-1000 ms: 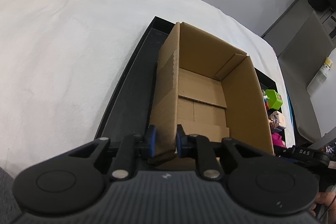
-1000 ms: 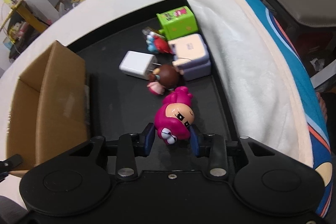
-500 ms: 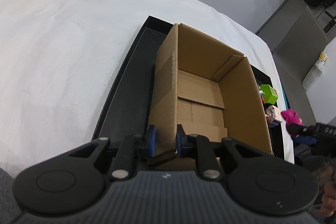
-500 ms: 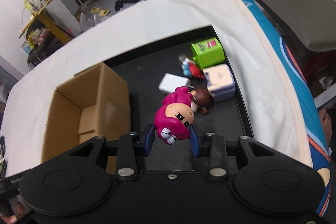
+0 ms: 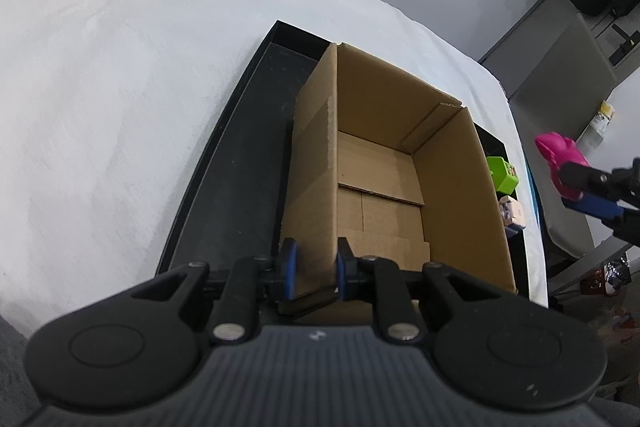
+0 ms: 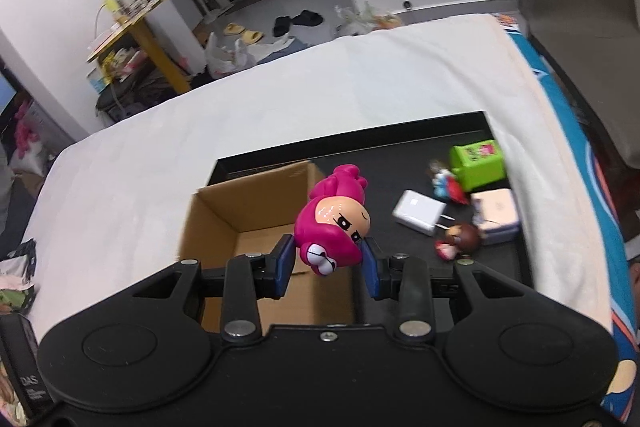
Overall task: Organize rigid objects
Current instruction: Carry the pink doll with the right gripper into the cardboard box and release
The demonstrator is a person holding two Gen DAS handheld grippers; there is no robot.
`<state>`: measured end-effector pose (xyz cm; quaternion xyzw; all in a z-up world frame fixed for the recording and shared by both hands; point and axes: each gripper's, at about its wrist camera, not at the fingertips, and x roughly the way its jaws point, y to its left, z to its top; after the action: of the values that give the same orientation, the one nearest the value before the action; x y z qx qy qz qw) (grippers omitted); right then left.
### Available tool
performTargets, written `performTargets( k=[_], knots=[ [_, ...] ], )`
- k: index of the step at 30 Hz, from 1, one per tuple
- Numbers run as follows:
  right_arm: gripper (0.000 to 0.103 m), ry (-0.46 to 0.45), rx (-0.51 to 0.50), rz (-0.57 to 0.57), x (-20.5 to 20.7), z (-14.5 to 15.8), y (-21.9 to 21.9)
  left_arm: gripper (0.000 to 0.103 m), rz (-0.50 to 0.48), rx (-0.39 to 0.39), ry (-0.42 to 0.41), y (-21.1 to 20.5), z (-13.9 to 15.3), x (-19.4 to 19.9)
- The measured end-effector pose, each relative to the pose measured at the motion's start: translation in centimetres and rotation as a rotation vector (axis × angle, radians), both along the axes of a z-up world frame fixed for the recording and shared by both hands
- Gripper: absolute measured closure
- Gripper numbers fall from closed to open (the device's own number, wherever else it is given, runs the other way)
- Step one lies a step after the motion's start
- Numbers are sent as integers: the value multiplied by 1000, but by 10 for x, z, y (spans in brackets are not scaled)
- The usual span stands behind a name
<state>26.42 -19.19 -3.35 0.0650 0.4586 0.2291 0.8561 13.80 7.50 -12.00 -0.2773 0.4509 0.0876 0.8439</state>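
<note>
My left gripper (image 5: 314,269) is shut on the near left wall of an open, empty cardboard box (image 5: 384,163) that stands on a black tray (image 5: 240,155). My right gripper (image 6: 327,265) is shut on a magenta toy figure (image 6: 334,227) and holds it in the air above the box (image 6: 256,223), near its right wall. The figure also shows in the left wrist view (image 5: 560,159), high to the right of the box.
On the tray (image 6: 400,151) right of the box lie a green box (image 6: 478,163), a white charger (image 6: 418,211), a pale pink box (image 6: 496,209), a brown-haired figurine (image 6: 460,241) and a small red-blue figure (image 6: 444,183). White cloth (image 5: 100,87) surrounds the tray.
My right gripper has lifted the magenta figure off the tray and carried it up and left, over the box. My left gripper keeps its hold on the box wall.
</note>
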Motion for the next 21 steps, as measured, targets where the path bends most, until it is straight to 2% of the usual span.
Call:
performTargets(
  k=[8, 21],
  knots=[
    [68, 10, 11, 67, 0, 1, 41, 84, 12, -16, 0, 3, -1, 2],
    [67, 69, -10, 134, -4, -22, 96, 84, 9, -15, -1, 2, -1, 1]
  ],
)
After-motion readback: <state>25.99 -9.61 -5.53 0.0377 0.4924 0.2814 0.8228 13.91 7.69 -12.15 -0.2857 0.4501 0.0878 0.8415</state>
